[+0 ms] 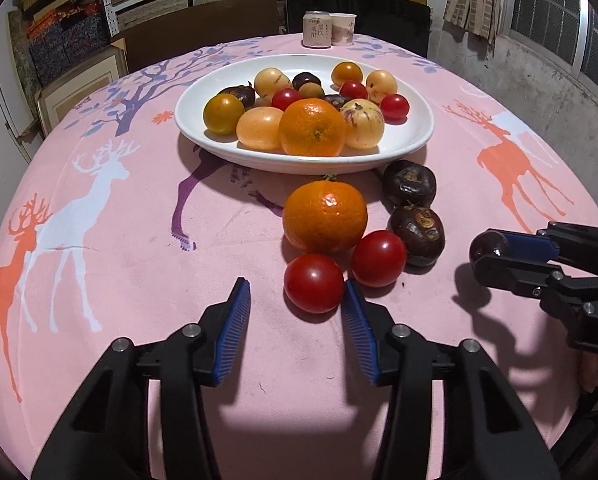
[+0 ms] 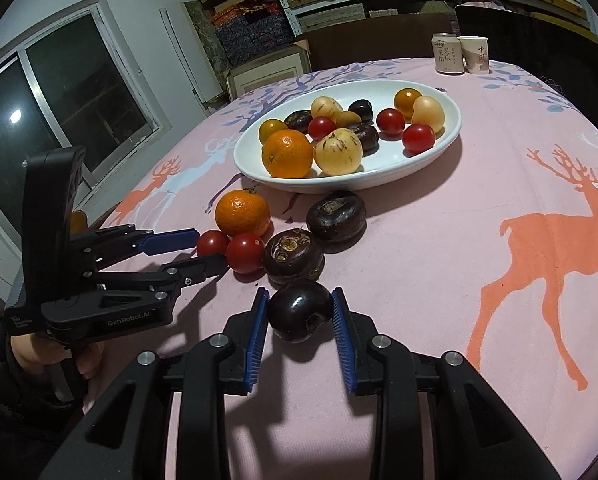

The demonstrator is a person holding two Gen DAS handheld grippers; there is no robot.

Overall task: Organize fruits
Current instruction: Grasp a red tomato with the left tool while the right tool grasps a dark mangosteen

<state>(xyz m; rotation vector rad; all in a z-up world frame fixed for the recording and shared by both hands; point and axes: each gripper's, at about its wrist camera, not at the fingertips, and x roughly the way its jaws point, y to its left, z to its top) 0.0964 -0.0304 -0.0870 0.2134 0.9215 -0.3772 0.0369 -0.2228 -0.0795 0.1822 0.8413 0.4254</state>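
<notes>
The left gripper [image 1: 297,298] is standing just short of the nearest red tomato [image 1: 314,282], which lies slightly right of centre between its jaws, one pad touching, the other clear. Beside it, the right gripper [image 2: 299,312] is clamping a dark round fruit [image 2: 300,310]. Beyond both, the white plate [image 1: 415,136] is already carrying oranges, tomatoes, pale and dark fruits; an orange [image 1: 325,216], another tomato and two dark fruits are waiting on the cloth.

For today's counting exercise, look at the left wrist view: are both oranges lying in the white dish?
No: one orange lies in the white dish, while the other orange sits on the tablecloth in front of it.
</notes>
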